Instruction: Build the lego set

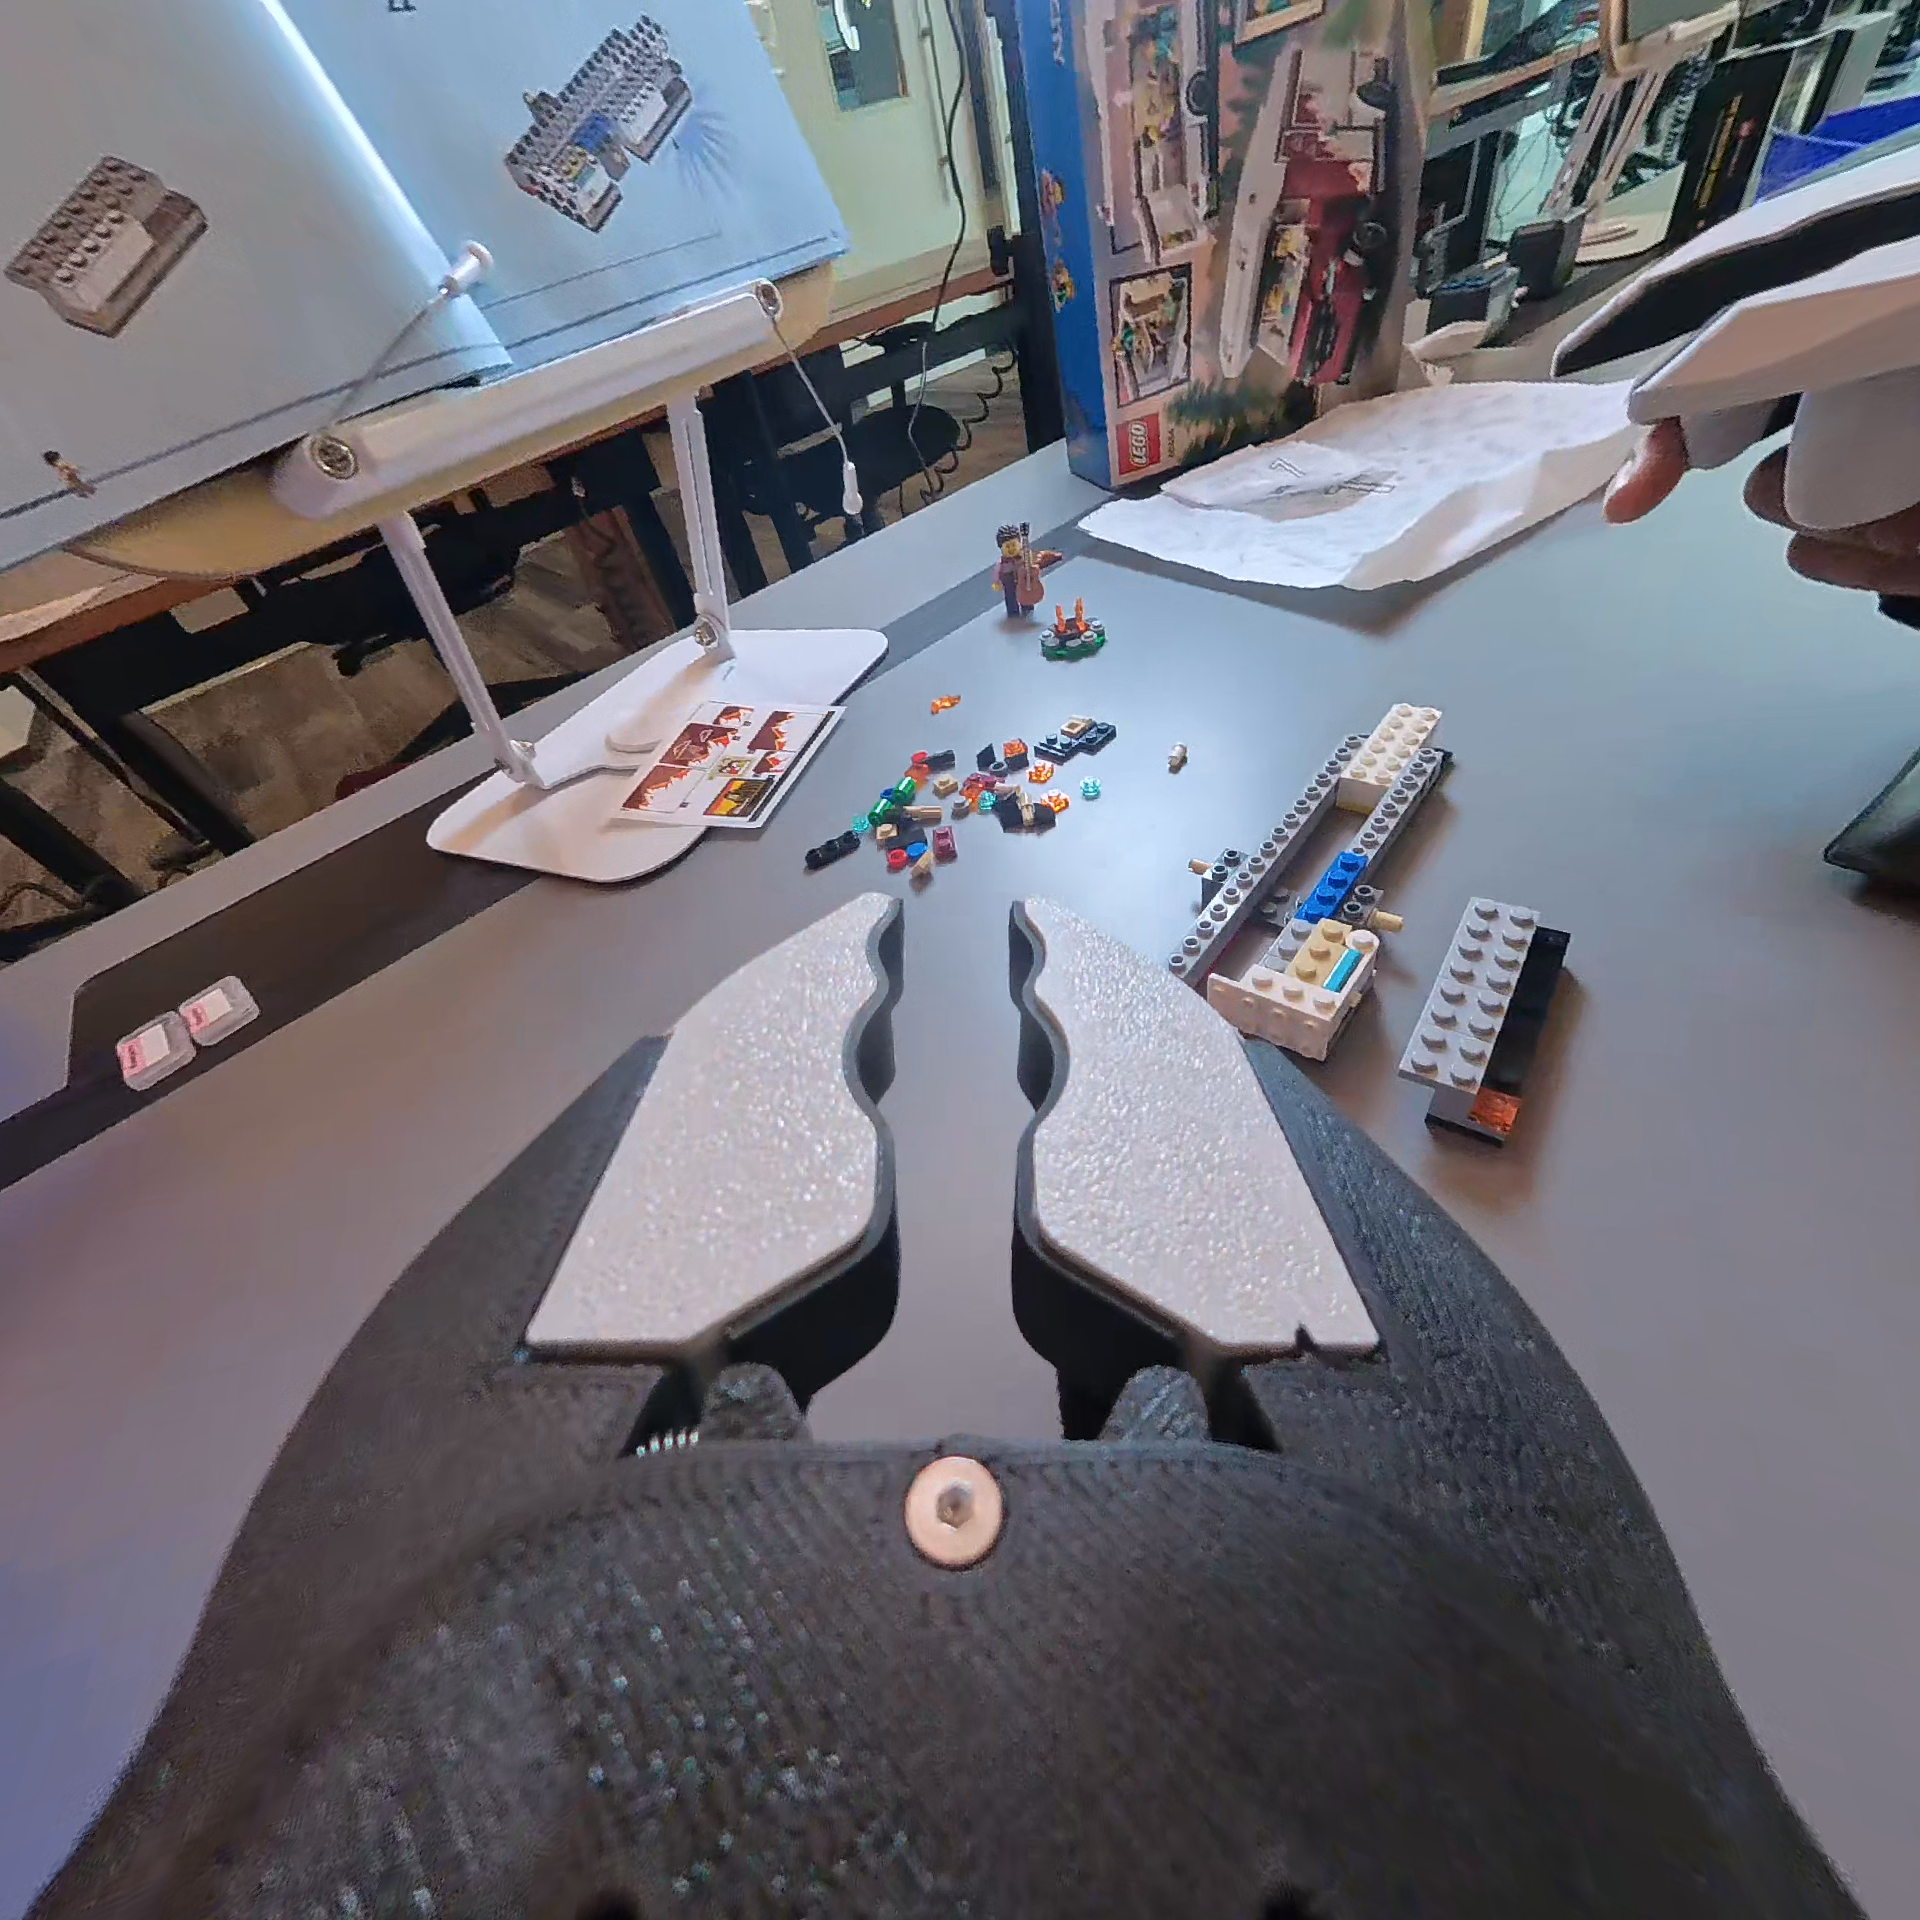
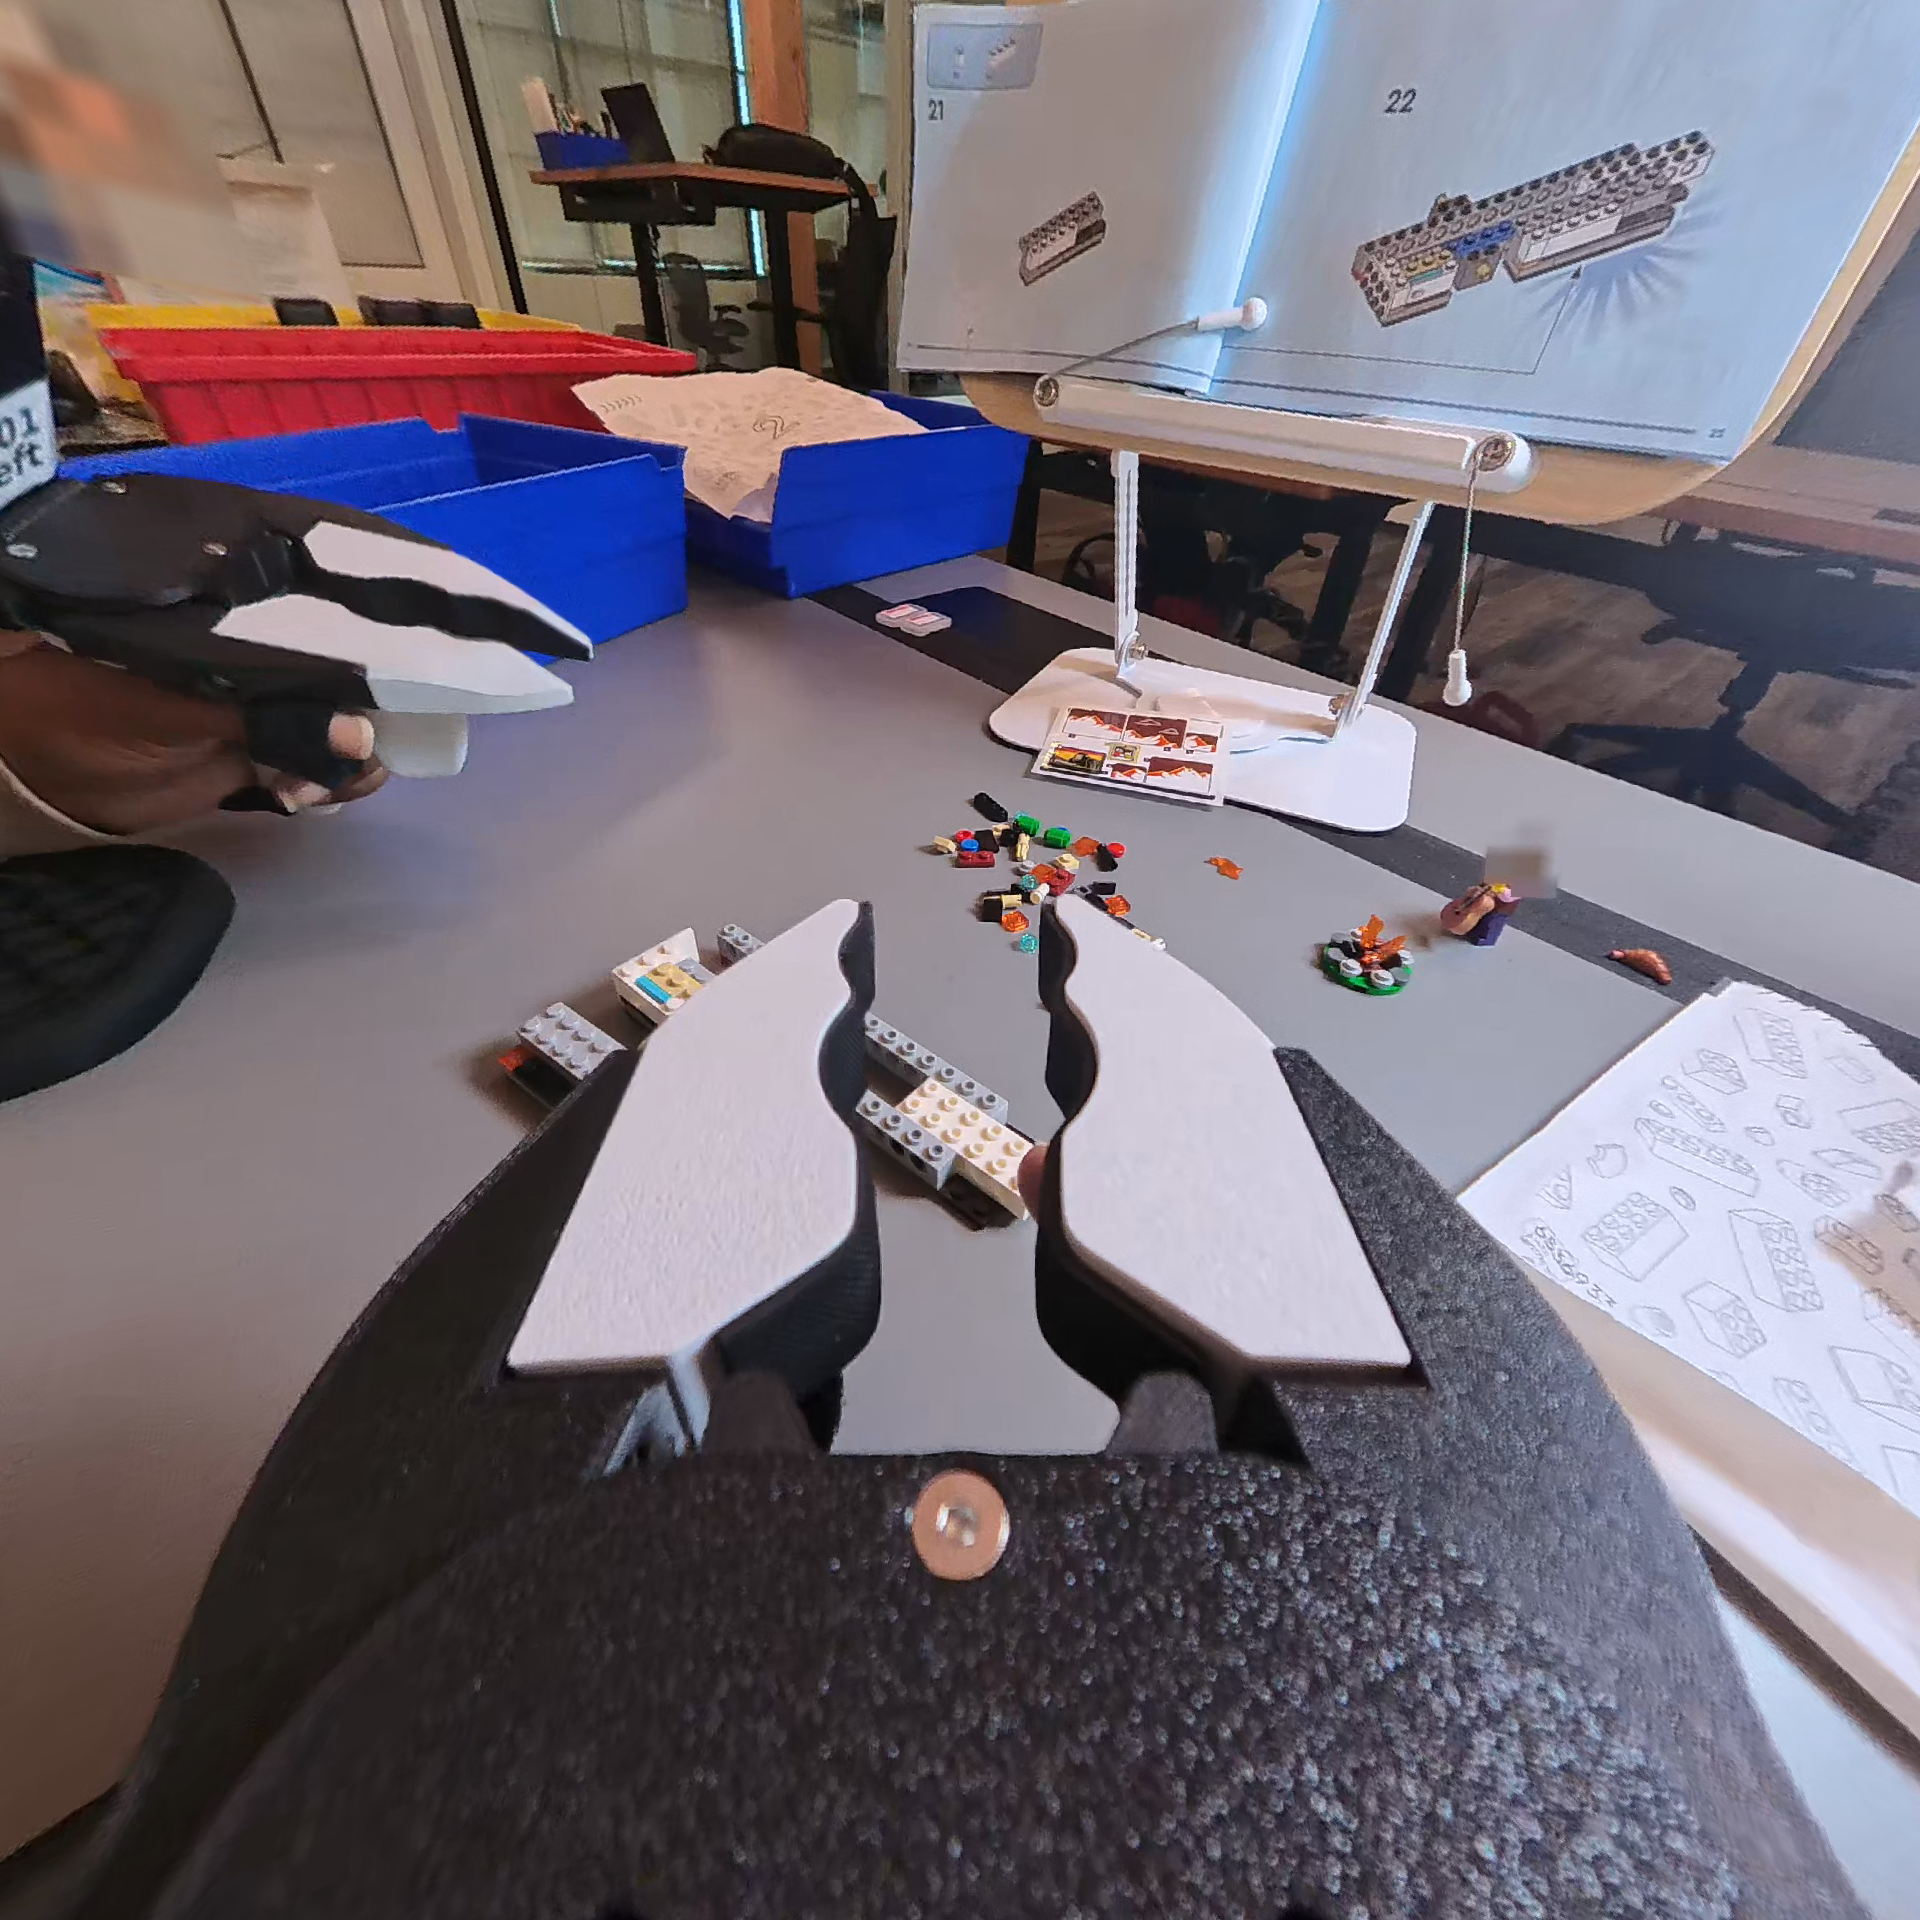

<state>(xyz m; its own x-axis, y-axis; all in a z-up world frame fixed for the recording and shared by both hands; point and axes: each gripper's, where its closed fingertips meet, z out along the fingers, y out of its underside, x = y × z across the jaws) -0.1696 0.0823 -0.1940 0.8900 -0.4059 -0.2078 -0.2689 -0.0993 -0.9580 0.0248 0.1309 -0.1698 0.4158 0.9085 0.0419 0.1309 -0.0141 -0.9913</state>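
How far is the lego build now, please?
Done: minifigure and campfire stand finished; a long grey frame is partly built. In hand: nothing, both hand-held grippers open. Left: the grey plate piece lies apart, and small loose pieces remain.

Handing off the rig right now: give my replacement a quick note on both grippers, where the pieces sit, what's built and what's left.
Left gripper: open, empty, above the grey table.
Right gripper: open, empty, over the long grey-and-white brick assembly.
Beside the assembly lies a separate grey-and-black brick block.
Heap of small coloured loose pieces ahead, by the white booklet stand.
Done: small campfire build and guitar minifigure.
Left: probably joining the block to the assembly; loose pieces remain.
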